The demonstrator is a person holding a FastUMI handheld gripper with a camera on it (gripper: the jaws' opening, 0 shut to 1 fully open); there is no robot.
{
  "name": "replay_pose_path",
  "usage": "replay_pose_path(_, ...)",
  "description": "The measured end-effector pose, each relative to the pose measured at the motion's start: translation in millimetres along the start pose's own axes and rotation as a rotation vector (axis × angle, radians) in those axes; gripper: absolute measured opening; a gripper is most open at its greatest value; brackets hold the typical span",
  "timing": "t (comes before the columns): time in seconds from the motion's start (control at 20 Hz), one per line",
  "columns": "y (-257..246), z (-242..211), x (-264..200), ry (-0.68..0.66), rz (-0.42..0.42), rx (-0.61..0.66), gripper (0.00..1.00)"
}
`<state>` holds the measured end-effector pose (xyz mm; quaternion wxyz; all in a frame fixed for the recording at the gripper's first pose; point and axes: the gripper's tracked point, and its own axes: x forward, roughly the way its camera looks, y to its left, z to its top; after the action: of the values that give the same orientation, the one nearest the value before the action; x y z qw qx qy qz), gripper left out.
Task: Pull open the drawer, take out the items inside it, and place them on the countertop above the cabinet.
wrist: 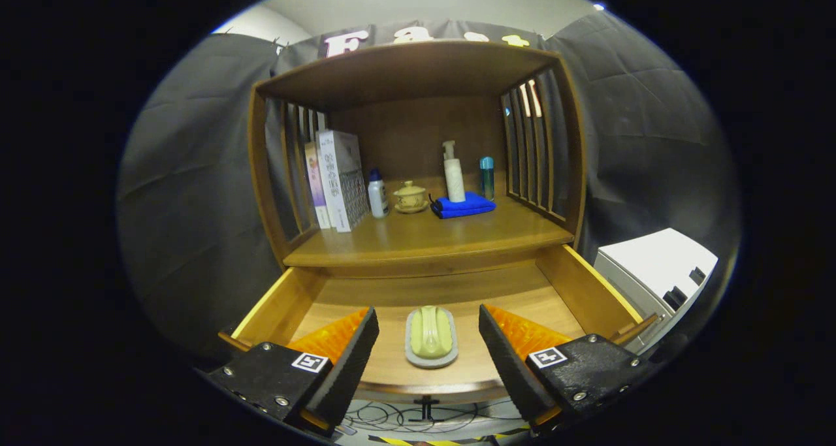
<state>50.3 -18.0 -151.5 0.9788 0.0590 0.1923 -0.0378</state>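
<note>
Inside the open drawer (575,283), between the spread fingers of the gripper (428,348): one green soap bar on a pale grey dish (430,335), lying flat on the drawer floor, untouched. Fingers stand wide, holding nothing. Handling, by judgement: light, rigid, likely slick; soap may slide off the dish if tilted. Best hold: across the dish's long sides, kept level. Destination: countertop (424,240), bare along its front edge, with books (339,178) and bottles behind.
</note>
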Motion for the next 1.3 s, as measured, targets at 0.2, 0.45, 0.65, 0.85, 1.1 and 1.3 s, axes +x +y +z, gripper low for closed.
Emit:
replay_pose_path(0.2, 1.8, -18.7, 39.8, 0.174, -0.033, -0.073, 0.96)
replay_pose_path(0.45, 8.5, -34.8, 63.0, 0.287, -0.045, -0.043, 0.95)
replay_pose_path(0.65, 4.0, -42.1, 79.8, 0.34, -0.08, -0.049, 0.92)
replay_pose_path(0.85, -6.2, -66.7, 91.3, 0.444, -0.113, -0.05, 0.79)
replay_pose_path(1.1, -8.1, -82.1, 102.5, 0.472, -0.1, -0.072, 0.47)
replay_pose_path(1.3, -3.9, -87.3, 101.0, 0.442, -0.077, -0.098, 0.24)
